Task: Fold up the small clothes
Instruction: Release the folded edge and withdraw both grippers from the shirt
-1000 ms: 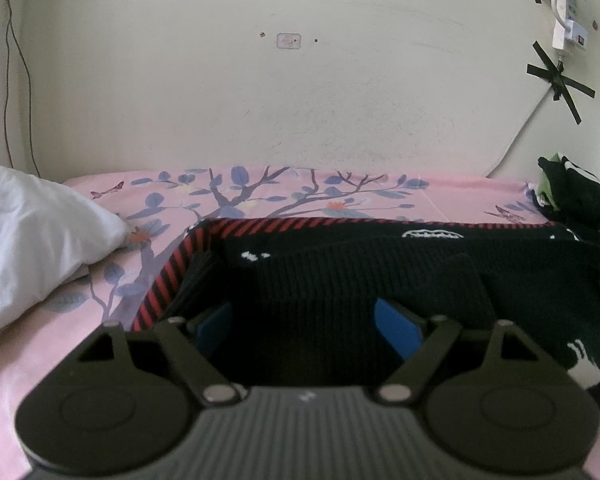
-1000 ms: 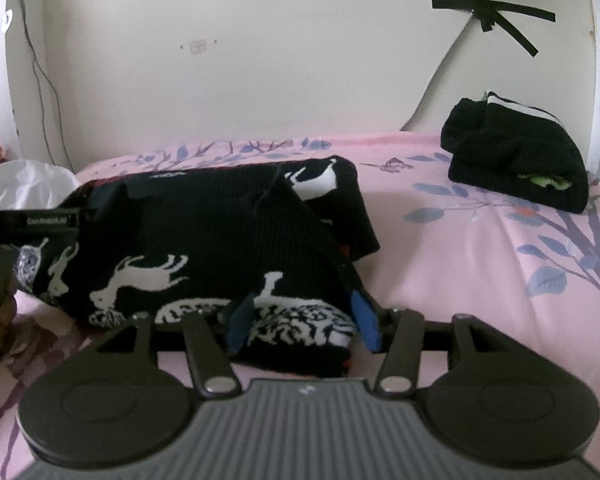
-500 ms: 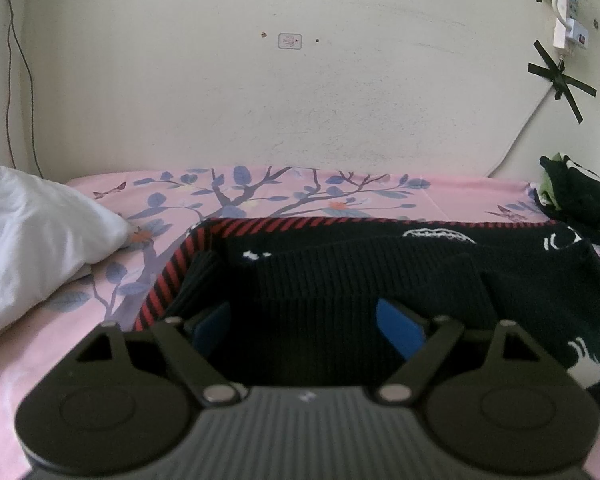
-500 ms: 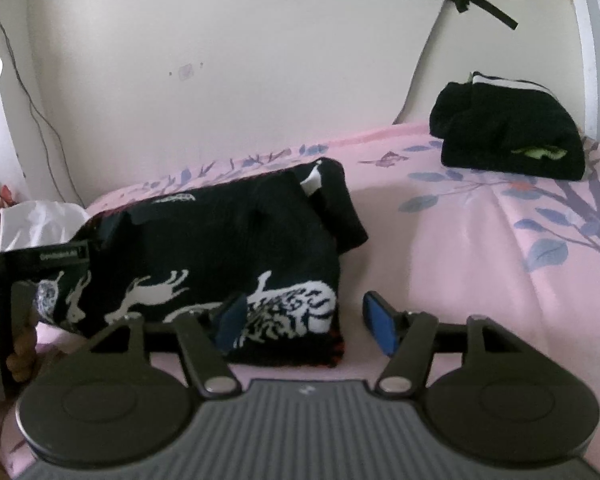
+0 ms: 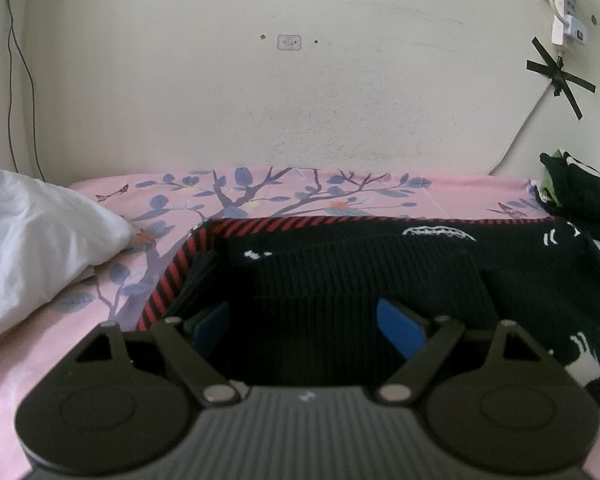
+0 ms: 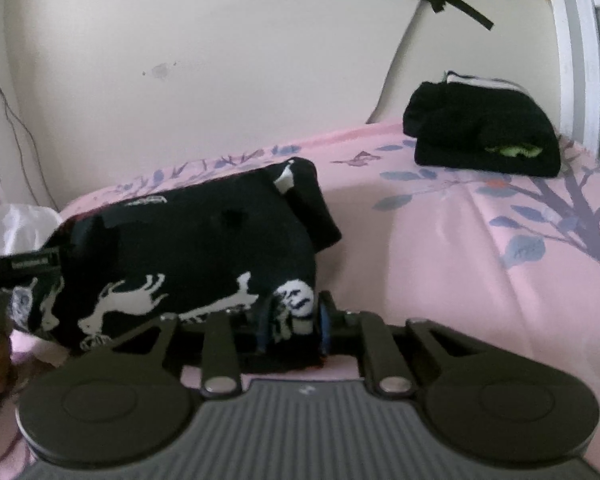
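Observation:
A black knit sweater (image 5: 380, 276) with white animal figures and a red-striped hem lies folded on the pink floral bed sheet (image 5: 112, 320). My left gripper (image 5: 306, 330) is open, its blue pads on either side of the ribbed black fabric at the sweater's near edge. In the right wrist view the same sweater (image 6: 188, 256) shows, and my right gripper (image 6: 292, 330) is shut on its near right corner, where the white pattern is, lifting it a little off the sheet.
A white pillow (image 5: 32, 240) lies at the left. A folded black garment with green trim (image 6: 484, 136) sits at the back right by the wall. Cables taped with black crosses (image 5: 556, 76) run on the wall. Bare pink sheet (image 6: 480, 264) lies right of the sweater.
My right gripper moved in and closed on the sweater's near right corner; it was open half a second ago. The left gripper has stayed open and nearly still.

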Motion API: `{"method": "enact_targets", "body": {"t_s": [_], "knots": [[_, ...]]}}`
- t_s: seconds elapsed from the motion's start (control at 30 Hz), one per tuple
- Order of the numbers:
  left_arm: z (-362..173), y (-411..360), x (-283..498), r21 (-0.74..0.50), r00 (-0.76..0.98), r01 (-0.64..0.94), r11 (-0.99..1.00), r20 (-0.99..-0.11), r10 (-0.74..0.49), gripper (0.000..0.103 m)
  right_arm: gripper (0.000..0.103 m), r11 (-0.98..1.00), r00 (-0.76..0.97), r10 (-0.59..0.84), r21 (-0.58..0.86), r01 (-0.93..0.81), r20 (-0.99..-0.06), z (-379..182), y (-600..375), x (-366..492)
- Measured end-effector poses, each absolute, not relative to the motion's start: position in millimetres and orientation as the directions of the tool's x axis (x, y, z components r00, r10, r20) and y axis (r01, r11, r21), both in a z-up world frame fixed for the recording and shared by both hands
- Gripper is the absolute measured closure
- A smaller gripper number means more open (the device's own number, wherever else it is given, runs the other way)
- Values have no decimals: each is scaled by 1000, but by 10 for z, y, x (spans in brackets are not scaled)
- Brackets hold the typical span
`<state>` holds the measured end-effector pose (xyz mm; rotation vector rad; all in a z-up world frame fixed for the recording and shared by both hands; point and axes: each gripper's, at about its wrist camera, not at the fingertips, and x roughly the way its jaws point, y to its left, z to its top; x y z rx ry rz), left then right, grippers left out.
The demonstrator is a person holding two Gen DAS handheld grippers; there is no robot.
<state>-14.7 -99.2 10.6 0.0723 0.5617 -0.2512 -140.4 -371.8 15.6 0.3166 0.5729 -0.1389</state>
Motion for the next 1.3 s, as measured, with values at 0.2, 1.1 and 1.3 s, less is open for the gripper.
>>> {"method": "enact_targets", "body": {"t_s": [0.2,1.1,1.3], "knots": [[110,-994,-165,9,819,253,967,-534,-209,18,52,945,859,-69,243,219,-508,196,-3705,-1503],[106,-800,-337,1,797,271,963,-562,-224,7,53,954,852,-56,223,199,-521,173,-3690,-1474],[296,-146,-478,-185,804,199,962,-531,-268,9,51,951,868,-21,257,170,-496,187,-3716,-1500]]}}
